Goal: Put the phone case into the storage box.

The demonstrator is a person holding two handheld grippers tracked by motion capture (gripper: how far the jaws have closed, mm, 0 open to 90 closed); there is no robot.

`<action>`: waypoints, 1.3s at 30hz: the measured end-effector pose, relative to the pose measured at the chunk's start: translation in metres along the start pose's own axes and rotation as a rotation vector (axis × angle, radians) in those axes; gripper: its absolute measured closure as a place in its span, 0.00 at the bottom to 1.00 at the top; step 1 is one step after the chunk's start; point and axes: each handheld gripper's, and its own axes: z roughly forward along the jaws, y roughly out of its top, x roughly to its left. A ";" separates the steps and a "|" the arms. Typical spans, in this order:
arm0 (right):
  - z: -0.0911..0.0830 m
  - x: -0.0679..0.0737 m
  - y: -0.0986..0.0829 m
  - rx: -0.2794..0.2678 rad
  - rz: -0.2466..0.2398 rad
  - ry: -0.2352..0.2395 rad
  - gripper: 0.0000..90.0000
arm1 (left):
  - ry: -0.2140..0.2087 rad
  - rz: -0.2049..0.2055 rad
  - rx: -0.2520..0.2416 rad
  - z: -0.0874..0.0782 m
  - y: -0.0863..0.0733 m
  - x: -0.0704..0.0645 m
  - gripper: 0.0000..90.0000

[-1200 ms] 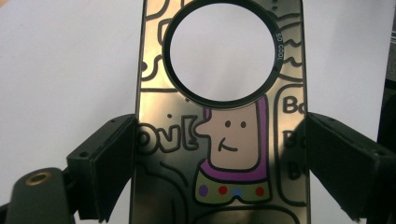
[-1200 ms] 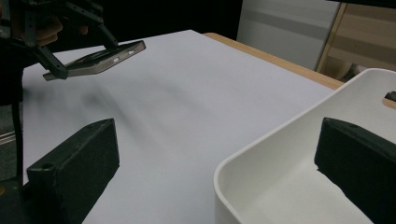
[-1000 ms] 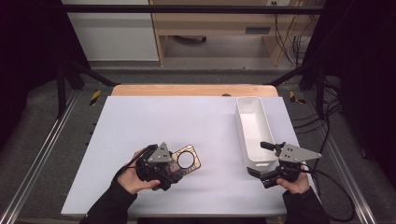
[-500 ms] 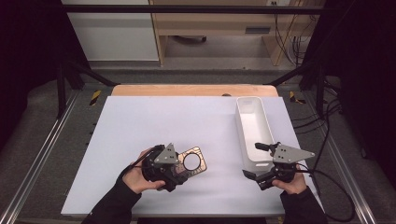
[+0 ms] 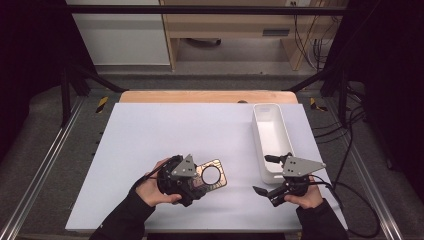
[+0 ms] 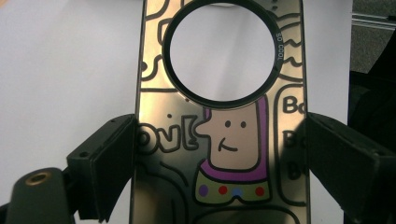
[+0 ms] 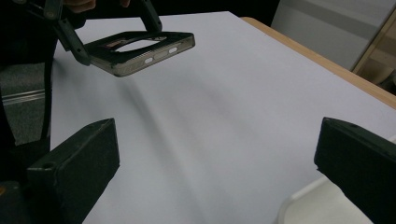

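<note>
The translucent, dark-rimmed phone case with a round camera hole and cartoon drawings is clamped by its long sides in our left gripper, held just above the white table sheet at the near left. So we judge the pick-up done; what is left, we guess, is carrying it right to the long white plastic tray, which stands empty at the right side. Our right gripper waits near that tray's near end with its jaws spread wide and nothing between them. On the ring around the hole we read "SO COOL"; beside the cartoon figure we make out "ovE" and fragments like "Bo", cut off by the jaw.
</note>
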 end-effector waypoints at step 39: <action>0.026 0.024 0.013 0.053 -0.135 0.138 0.03 | -0.082 0.091 0.036 0.019 0.021 -0.012 0.13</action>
